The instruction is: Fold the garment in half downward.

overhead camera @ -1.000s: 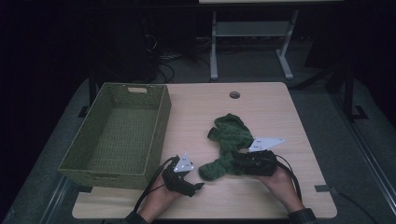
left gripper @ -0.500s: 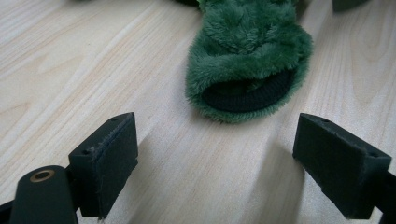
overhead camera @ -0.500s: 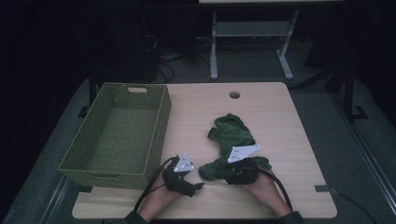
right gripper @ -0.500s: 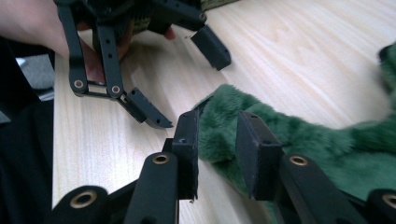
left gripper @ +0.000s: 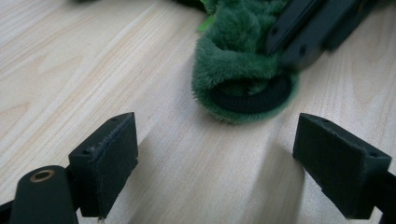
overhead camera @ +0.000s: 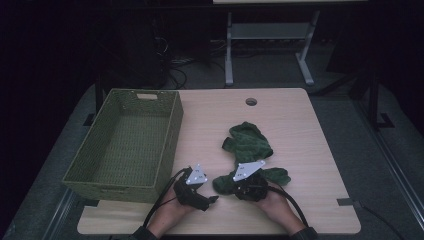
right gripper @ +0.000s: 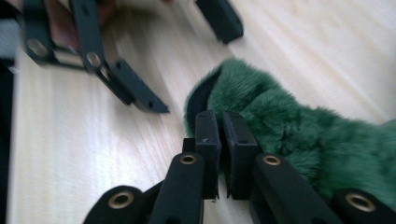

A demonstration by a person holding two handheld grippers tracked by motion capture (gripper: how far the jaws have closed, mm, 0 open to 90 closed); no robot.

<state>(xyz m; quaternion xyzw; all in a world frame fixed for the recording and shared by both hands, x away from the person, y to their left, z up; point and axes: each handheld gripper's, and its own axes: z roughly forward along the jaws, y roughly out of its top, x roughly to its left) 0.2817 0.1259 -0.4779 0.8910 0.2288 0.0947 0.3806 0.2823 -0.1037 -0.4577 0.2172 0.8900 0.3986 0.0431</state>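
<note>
A green fuzzy cloth [overhead camera: 248, 142] with a black-lined cuff [left gripper: 243, 84] lies on the wooden table [overhead camera: 300, 130], right of centre. My right gripper [overhead camera: 226, 184] holds its near end; in the right gripper view the jaws [right gripper: 222, 133] have just been closing and now pinch the cuff's edge between them. My left gripper [overhead camera: 212, 199] rests low on the table just left of that end. It stands open [left gripper: 215, 158] with bare wood between its pads, the cuff a little beyond them.
A green woven basket [overhead camera: 172, 130] stands at the table's left, with nothing in it. A round cable hole [overhead camera: 251, 101] sits near the far edge. Both hands are close to the near edge. A metal stand [overhead camera: 267, 35] is on the floor behind the table.
My right gripper has slid left and towards the near edge, and its jaws have closed on the cloth's near end. The left gripper has stayed put.
</note>
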